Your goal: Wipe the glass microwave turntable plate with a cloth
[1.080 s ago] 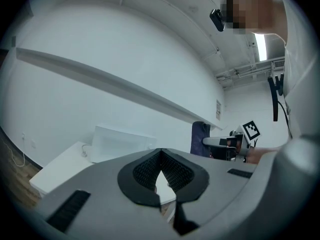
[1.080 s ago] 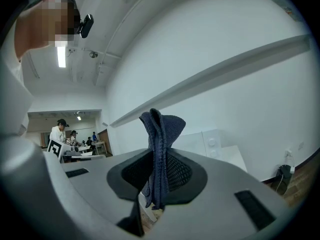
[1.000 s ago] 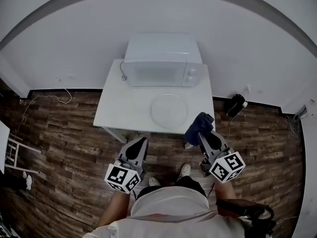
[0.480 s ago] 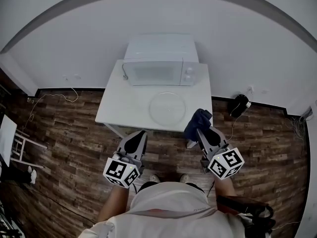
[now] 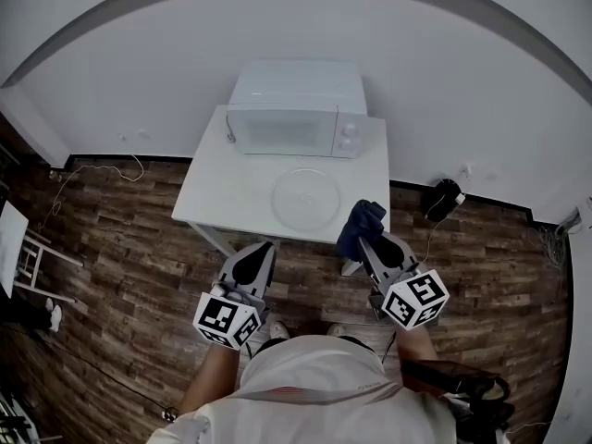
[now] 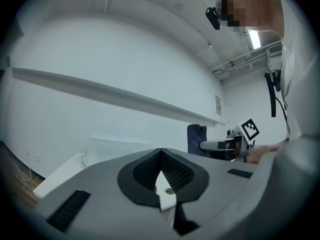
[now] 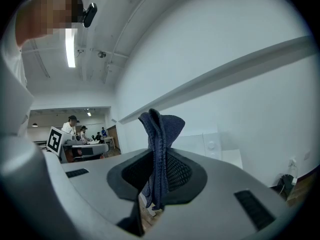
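The round glass turntable plate (image 5: pixel 305 197) lies flat on the white table (image 5: pixel 222 202), in front of the white microwave (image 5: pixel 296 109). My right gripper (image 5: pixel 368 240) is shut on a dark blue cloth (image 5: pixel 361 226) that hangs over the table's front right edge, just right of the plate. In the right gripper view the cloth (image 7: pixel 160 134) stands bunched up between the jaws of that gripper (image 7: pixel 156 171). My left gripper (image 5: pixel 261 250) is shut and holds nothing. It stays short of the table's front edge. Its closed jaws (image 6: pixel 160 156) show in the left gripper view.
The microwave door is closed. Brown wood flooring (image 5: pixel 111 248) surrounds the table, and a white wall runs behind it. A dark object with a cable (image 5: pixel 442 197) lies on the floor at the right. A white stool (image 5: pixel 23 257) stands at the far left.
The head view has shifted slightly and the table sits a little further left. Both grippers stay at the table's front edge, the cloth still held in the right one.
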`<state>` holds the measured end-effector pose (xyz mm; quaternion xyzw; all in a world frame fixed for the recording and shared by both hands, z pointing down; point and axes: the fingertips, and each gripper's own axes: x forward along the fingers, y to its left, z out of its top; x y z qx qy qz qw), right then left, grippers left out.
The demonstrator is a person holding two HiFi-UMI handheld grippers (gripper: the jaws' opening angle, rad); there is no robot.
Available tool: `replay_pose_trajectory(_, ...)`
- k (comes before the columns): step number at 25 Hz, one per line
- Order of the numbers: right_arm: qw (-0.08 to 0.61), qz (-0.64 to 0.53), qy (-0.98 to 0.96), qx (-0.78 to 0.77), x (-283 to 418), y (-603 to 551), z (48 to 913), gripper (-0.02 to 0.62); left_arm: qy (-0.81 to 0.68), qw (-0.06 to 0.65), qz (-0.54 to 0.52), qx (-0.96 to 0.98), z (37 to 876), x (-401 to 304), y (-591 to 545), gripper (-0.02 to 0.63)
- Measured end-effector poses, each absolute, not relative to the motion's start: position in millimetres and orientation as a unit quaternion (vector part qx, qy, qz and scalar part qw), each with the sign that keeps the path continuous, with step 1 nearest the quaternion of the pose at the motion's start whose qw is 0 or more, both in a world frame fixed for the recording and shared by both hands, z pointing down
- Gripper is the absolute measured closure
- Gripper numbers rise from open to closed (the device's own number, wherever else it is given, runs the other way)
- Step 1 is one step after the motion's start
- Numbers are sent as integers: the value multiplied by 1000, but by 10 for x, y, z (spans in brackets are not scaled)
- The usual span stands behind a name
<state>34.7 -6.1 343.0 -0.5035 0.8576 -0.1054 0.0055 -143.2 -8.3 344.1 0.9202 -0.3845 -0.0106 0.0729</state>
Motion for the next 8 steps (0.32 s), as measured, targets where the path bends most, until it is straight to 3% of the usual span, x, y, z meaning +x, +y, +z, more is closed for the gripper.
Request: replay_pose_trajectory(8, 0, -107, 858, -503, 395, -30, 3480, 534, -380, 62, 10, 923, 3483, -1313, -63, 596)
